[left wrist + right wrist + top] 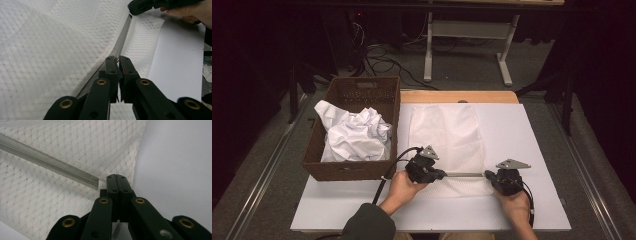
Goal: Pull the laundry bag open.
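A white mesh cloth (444,132) lies flat on the white tabletop (522,135). Its near edge carries a grey band (464,174), pulled taut between my two grippers. My left gripper (443,174) is shut on the band's left end. In the left gripper view the jaws (117,60) pinch the cloth where the band (122,37) runs away toward the other gripper (140,6). My right gripper (487,175) is shut on the right end. In the right gripper view the band (50,161) ends at the closed jaws (116,177).
A brown wicker basket (362,92) stands at the table's left, holding crumpled white cloths (354,135). Bare white tabletop shows to the right of the cloth (175,170). A desk frame (467,30) and cables lie on the floor beyond.
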